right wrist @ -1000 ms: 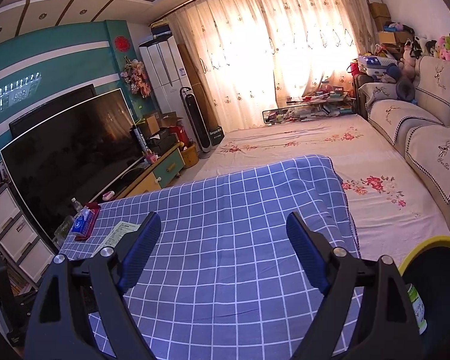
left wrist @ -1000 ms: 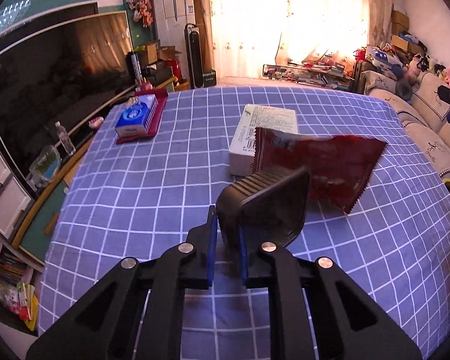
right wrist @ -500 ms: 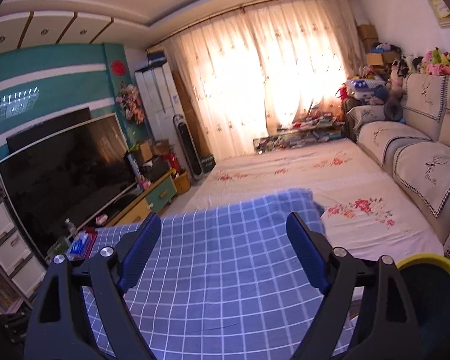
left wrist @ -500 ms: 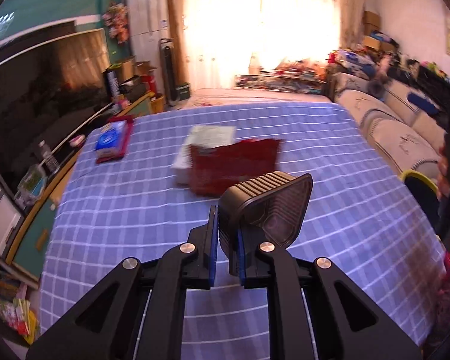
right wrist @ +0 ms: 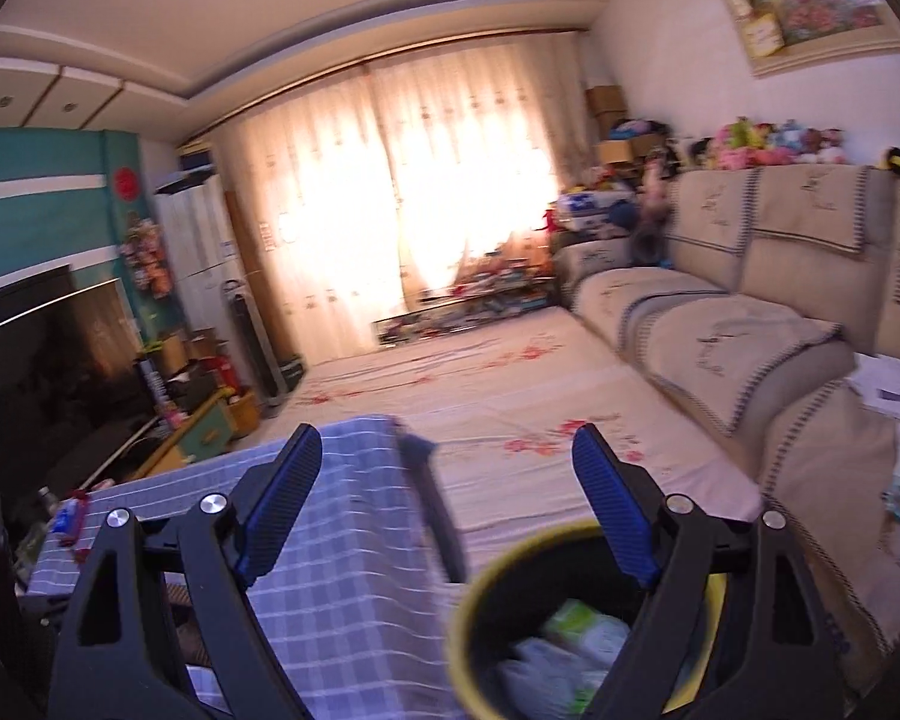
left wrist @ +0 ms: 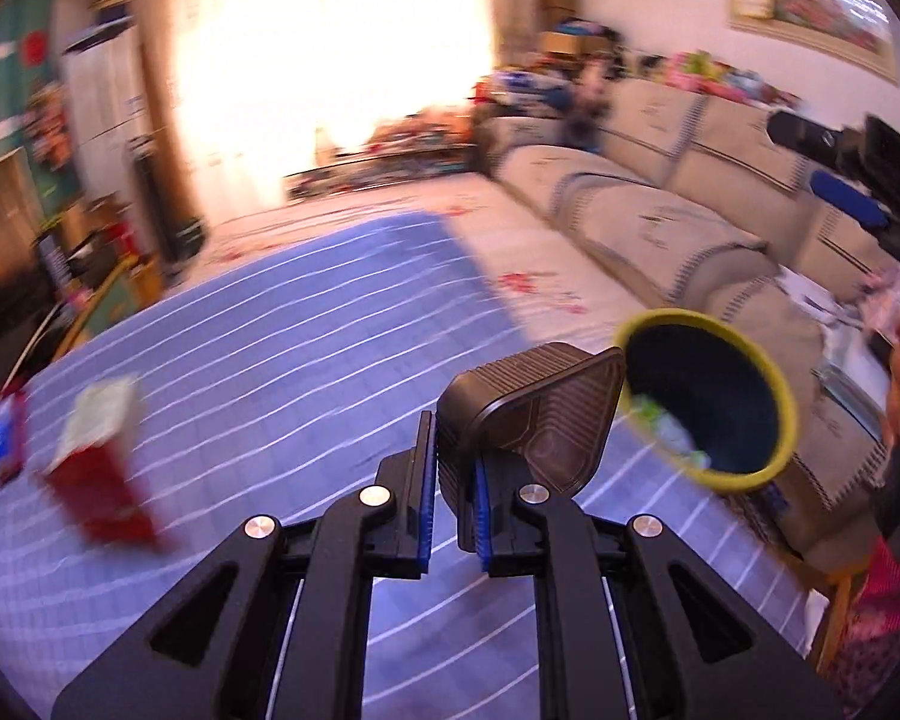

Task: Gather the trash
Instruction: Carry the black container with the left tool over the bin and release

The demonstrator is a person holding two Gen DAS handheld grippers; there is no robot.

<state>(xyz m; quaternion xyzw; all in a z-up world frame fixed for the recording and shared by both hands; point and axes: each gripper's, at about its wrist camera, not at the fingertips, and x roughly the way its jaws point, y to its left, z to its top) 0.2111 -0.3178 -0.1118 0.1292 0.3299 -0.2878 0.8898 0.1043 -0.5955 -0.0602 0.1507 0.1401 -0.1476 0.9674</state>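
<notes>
My left gripper (left wrist: 450,504) is shut on a black plastic tray (left wrist: 534,414) and holds it above the blue checked table (left wrist: 270,360), close to a yellow-rimmed black trash bin (left wrist: 711,399) at the right. A red wrapper (left wrist: 99,492) lies on a white box (left wrist: 99,414) at the table's left. In the right wrist view my right gripper (right wrist: 444,510) is open and empty above the same bin (right wrist: 468,624), which holds green and white trash (right wrist: 576,642).
A beige sofa (left wrist: 660,228) runs along the right. A TV (right wrist: 36,360) and cabinet stand at the left. A floral bed cover (right wrist: 510,396) lies beyond the table. The other gripper (left wrist: 858,180) shows at the far right.
Both views have swung right toward the bin. My left gripper has carried the black tray from over the wrapper and box to beside the bin. The right gripper now hangs over the bin.
</notes>
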